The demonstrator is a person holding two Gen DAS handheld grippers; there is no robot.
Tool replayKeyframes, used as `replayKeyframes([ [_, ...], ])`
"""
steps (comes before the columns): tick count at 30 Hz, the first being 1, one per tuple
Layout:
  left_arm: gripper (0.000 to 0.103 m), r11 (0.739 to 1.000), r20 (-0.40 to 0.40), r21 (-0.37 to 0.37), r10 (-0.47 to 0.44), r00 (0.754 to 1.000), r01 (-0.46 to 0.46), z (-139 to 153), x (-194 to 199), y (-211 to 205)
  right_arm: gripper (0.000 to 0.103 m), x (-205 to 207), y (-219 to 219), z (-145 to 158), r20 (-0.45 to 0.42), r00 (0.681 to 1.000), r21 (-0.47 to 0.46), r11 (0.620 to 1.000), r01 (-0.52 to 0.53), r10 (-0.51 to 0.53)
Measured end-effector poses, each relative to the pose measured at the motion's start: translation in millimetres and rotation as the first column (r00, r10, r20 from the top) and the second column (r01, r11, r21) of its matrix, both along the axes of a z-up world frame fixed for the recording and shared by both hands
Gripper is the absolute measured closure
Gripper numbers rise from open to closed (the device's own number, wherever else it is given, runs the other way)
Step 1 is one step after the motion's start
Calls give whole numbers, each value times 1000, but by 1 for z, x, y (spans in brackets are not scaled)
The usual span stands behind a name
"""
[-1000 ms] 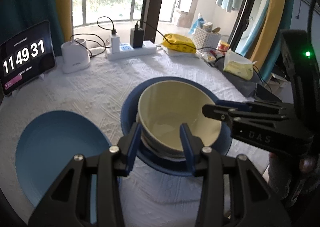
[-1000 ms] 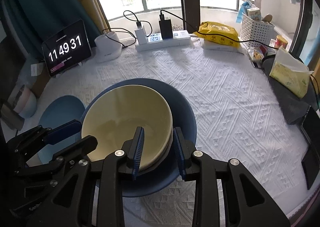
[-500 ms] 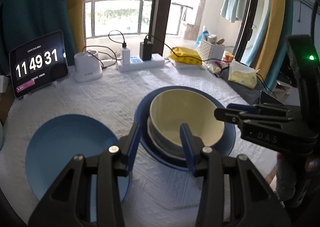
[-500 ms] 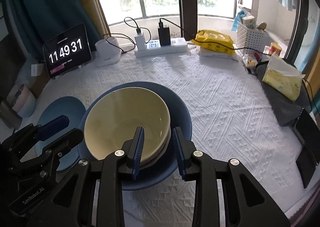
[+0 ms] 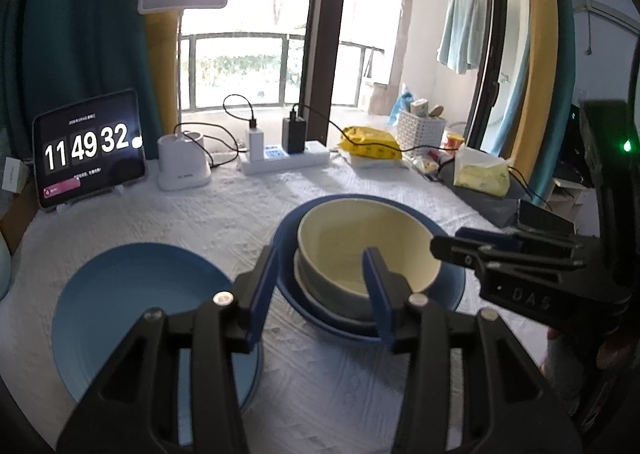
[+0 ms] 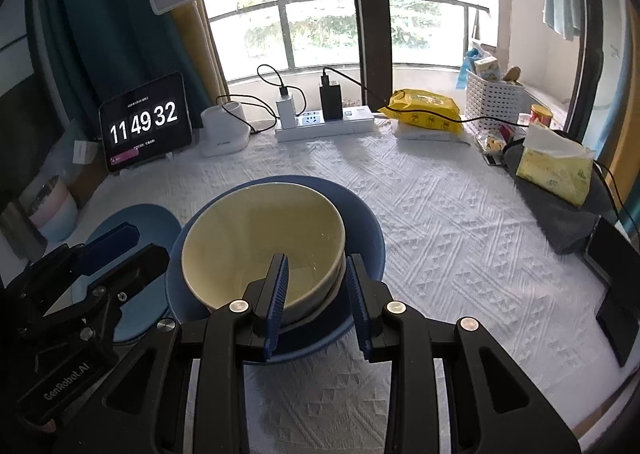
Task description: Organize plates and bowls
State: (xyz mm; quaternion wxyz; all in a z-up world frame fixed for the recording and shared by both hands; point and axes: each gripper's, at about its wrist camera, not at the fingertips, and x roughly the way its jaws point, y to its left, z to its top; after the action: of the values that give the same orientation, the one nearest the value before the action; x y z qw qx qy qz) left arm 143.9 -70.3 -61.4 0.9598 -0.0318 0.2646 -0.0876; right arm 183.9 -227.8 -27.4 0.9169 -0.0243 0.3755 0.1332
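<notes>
A cream bowl point(image 6: 260, 238) sits stacked in a deep blue dish point(image 6: 360, 221) on the white cloth; both show in the left wrist view, the bowl point(image 5: 360, 246) and the dish point(image 5: 452, 282). A flat light-blue plate point(image 5: 132, 310) lies left of them, also in the right wrist view point(image 6: 152, 217). My left gripper point(image 5: 320, 278) is open and empty, raised near the bowl's near left rim. My right gripper point(image 6: 316, 274) is open and empty, its fingers astride the bowl's near rim without gripping it.
At the table's back stand a tablet clock point(image 6: 146, 125), a white lamp base point(image 6: 224, 133), a power strip with chargers point(image 6: 324, 121), a yellow packet point(image 6: 424, 109), a white basket point(image 6: 496, 97) and a tissue pack point(image 6: 556, 165). A pastel bowl point(image 6: 56, 209) sits off the left edge.
Both grippers have pulled back and up from the bowl stack. The bowl and plates have not moved.
</notes>
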Motion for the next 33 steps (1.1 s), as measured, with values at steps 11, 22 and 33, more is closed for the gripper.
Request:
replayKeyframes([
  [11, 56, 999, 89, 6, 45, 995, -46, 1, -24, 0, 71, -21, -8, 1, 76, 997, -14, 999, 29, -27],
  [22, 55, 997, 174, -30, 77, 982, -73, 10, -48, 5, 65, -46, -6, 12, 180, 984, -34, 999, 0, 6],
  [33, 53, 995, 225, -49, 98, 969, -89, 28, -75, 15, 63, -75, 1, 32, 254, 967, -38, 999, -21, 30],
])
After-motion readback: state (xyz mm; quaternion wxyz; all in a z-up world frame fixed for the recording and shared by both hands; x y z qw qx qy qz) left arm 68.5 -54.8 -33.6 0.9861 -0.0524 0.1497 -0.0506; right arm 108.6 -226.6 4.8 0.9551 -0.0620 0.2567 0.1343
